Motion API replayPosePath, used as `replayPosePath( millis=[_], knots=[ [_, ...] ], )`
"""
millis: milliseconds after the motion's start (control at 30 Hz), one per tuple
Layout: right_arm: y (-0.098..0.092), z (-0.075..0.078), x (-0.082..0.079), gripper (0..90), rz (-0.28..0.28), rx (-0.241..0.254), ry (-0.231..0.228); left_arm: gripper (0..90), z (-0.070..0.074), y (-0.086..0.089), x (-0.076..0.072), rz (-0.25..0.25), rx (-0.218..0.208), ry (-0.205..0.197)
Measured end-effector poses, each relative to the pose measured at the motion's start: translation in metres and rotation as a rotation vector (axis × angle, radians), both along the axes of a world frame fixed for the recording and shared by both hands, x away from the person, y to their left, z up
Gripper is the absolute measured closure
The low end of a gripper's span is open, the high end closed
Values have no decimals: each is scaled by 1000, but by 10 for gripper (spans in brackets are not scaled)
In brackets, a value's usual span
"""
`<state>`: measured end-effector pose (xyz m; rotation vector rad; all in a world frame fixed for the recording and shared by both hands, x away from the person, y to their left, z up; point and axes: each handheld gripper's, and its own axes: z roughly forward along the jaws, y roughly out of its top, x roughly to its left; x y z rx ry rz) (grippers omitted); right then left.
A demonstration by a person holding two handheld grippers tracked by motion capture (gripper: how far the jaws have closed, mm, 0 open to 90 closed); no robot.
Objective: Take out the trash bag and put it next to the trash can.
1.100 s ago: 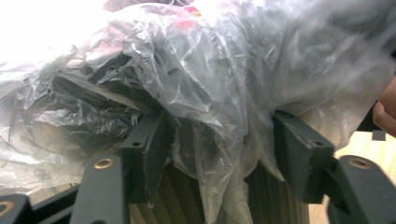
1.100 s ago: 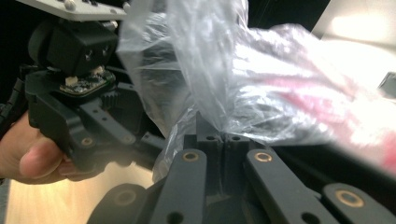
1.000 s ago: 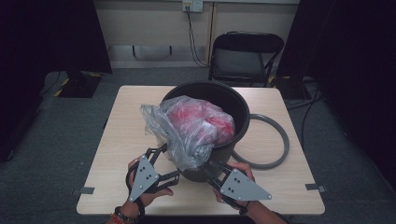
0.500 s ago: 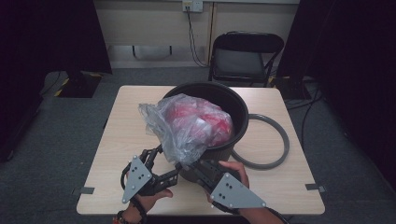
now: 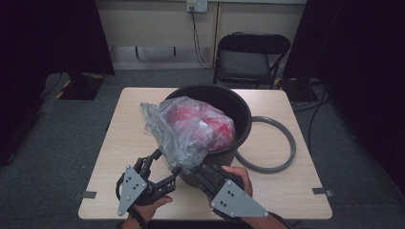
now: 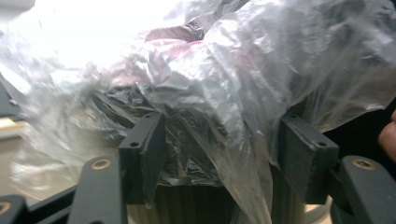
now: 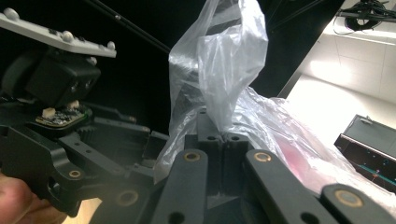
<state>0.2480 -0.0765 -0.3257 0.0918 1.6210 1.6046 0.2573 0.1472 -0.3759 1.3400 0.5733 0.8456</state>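
A clear plastic bag with red contents sits in a black pot on the table and spills over the pot's near rim. My right gripper is at the pot's front, shut on a bunched fold of the bag, which rises from its closed jaws. My left gripper stands open just to its left. In the left gripper view its jaws are wide apart, with loose plastic hanging between them and against the pot wall. The pads do not press on the plastic.
A grey ring lies flat on the wooden table to the right of the pot. A black folding chair stands behind the table. Dark curtains hang on both sides, and bare tabletop lies to the left.
My right gripper has shifted left along the pot's front with the bag's edge in it, close up to the left gripper. The left gripper has hardly moved.
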Motion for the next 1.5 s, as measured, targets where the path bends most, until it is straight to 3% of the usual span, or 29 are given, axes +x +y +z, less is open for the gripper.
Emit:
replayPosePath(
  millis=[200,333,467,600,767,900,1133,1267,1433,1500],
  knots=[
    [4,0,-1,890,26,-13,10,546,1,1,-2,6,31,-36],
    [7,0,-1,890,44,-27,15,426,5,-1,-7,10,37,-85],
    [10,4,-3,891,63,-26,15,395,13,-4,-9,-10,53,-116],
    [13,7,-8,891,83,-38,4,379,20,-7,-7,-2,47,-137],
    [14,8,-10,892,108,-28,24,377,25,-11,0,3,44,-154],
    [12,7,-9,891,107,-20,34,532,28,-12,3,32,39,-186],
    [13,7,-11,888,105,-8,47,829,38,-12,5,64,37,-278],
    [11,5,-11,870,97,-6,47,885,44,-11,4,64,38,-301],
    [9,-1,-11,723,75,-5,55,897,51,-5,4,81,20,-315],
    [8,-4,-12,725,71,-16,50,899,53,-4,3,84,34,-322]
  ],
)
